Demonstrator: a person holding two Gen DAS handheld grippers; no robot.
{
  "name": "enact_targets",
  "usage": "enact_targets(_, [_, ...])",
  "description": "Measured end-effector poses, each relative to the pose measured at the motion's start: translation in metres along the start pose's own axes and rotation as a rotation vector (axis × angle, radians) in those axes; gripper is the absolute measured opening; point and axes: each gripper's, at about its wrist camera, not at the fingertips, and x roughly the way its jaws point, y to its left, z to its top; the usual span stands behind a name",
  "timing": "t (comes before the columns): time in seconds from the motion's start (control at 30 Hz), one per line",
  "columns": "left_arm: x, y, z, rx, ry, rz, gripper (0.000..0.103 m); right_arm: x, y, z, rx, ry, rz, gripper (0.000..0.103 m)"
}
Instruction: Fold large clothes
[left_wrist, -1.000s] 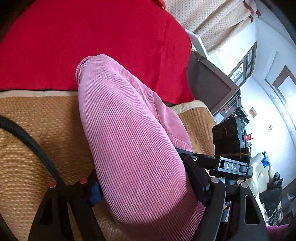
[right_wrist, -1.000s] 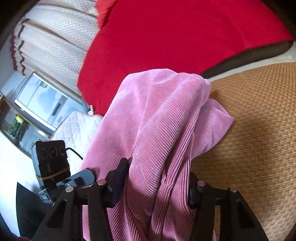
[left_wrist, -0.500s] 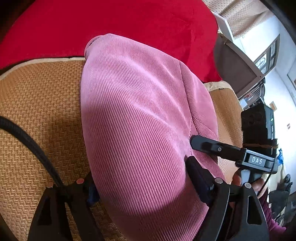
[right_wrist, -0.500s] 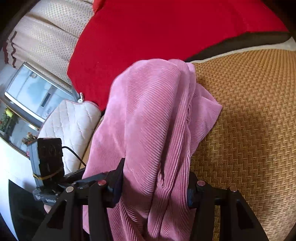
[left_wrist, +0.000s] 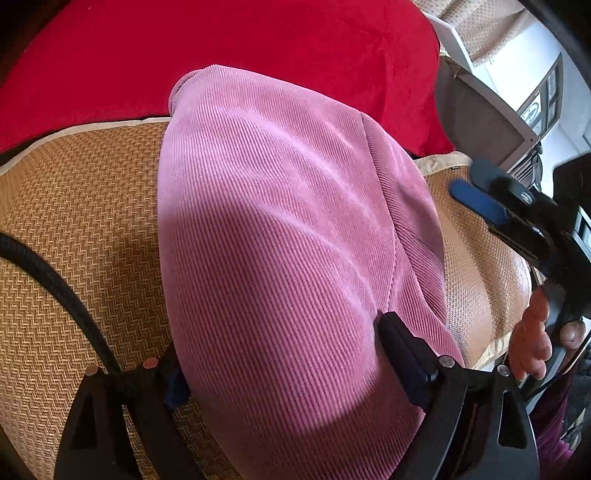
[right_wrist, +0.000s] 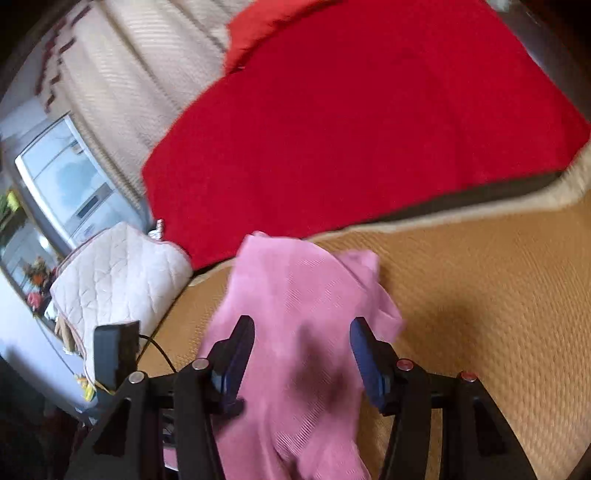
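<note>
- Left gripper is clamped onto the pink corduroy garment, with the fabric bunched thick between its two fingers and spilling over both of them.
- The garment drapes forward from that grip across the woven tan mat, its far rounded end reaching the edge of the red cushion at the back.
- A black cable curves over the mat on the left side, apart from the cloth.
- Over on the right of the left wrist view, the right gripper hangs off to the side of the garment, its blue pad showing, and a hand is wrapped round its handle.
- Switch to the right wrist view: the right gripper stands wide open, jaws well apart, nothing pinched.
- The pink garment lies on the mat below and between those spread fingers; this view is blurred, so I cannot tell whether the pads brush the cloth.
- Behind it sits the red cushion, and a white quilted cushion rests to the left.
- A pale curtain hangs at the upper left.
</note>
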Motion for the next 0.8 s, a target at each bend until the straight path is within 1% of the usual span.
enact_targets(0.03, [0.001, -0.003, 0.001, -0.001, 0.000, 0.000, 0.092, 0.006, 0.003, 0.000, -0.007, 0.011, 0.015, 0.040])
enact_targets(0.1, [0.000, -0.001, -0.001, 0.003, -0.004, 0.000, 0.092, 0.029, 0.002, 0.000, 0.013, 0.065, 0.015, 0.039])
enact_targets(0.13, [-0.001, -0.002, -0.001, 0.004, -0.007, 0.000, 0.092, 0.046, -0.006, -0.001, 0.036, 0.103, -0.014, 0.039])
enact_targets(0.17, [-0.001, -0.002, -0.002, 0.007, -0.010, 0.001, 0.092, 0.063, -0.013, -0.002, 0.060, 0.141, -0.049, 0.036])
enact_targets(0.2, [-0.004, 0.001, -0.005, 0.011, -0.013, 0.006, 0.092, 0.081, -0.022, -0.005, 0.098, 0.189, -0.064, 0.035])
enact_targets(0.23, [-0.005, 0.001, -0.007, 0.011, -0.017, 0.012, 0.092, 0.093, -0.029, -0.008, 0.135, 0.216, -0.054, 0.034])
enact_targets(0.27, [-0.009, 0.002, -0.007, 0.003, -0.014, 0.004, 0.092, 0.096, -0.031, -0.007, 0.150, 0.204, -0.042, 0.034])
enact_targets(0.33, [-0.017, 0.005, -0.007, -0.012, 0.003, -0.009, 0.091, 0.091, -0.023, -0.004, 0.126, 0.189, -0.061, 0.034])
enact_targets(0.4, [-0.033, 0.009, -0.008, -0.023, -0.002, -0.020, 0.091, 0.085, -0.013, -0.006, 0.081, 0.167, -0.084, 0.034])
enact_targets(0.47, [-0.059, 0.010, -0.011, -0.014, -0.057, -0.020, 0.091, 0.076, -0.004, -0.009, 0.038, 0.152, -0.101, 0.033])
enact_targets(0.53, [-0.085, 0.007, -0.016, 0.010, -0.114, -0.024, 0.091, 0.055, 0.002, -0.015, 0.010, 0.119, -0.089, 0.033])
enact_targets(0.6, [-0.109, 0.005, -0.026, 0.036, -0.165, 0.013, 0.091, 0.032, 0.011, -0.020, -0.025, 0.081, -0.087, 0.033])
enact_targets(0.67, [-0.119, 0.007, -0.039, 0.060, -0.196, 0.103, 0.091, 0.014, 0.023, -0.028, -0.073, 0.064, -0.108, 0.033])
enact_targets(0.7, [-0.118, 0.008, -0.045, 0.065, -0.196, 0.148, 0.091, 0.007, 0.026, -0.033, -0.092, 0.065, -0.115, 0.034])
enact_targets(0.73, [-0.116, 0.007, -0.049, 0.067, -0.187, 0.169, 0.091, 0.004, 0.032, -0.038, -0.110, 0.072, -0.123, 0.034])
enact_targets(0.8, [-0.094, 0.006, -0.057, 0.096, -0.126, 0.248, 0.091, 0.001, 0.041, -0.053, -0.128, 0.097, -0.122, 0.034])
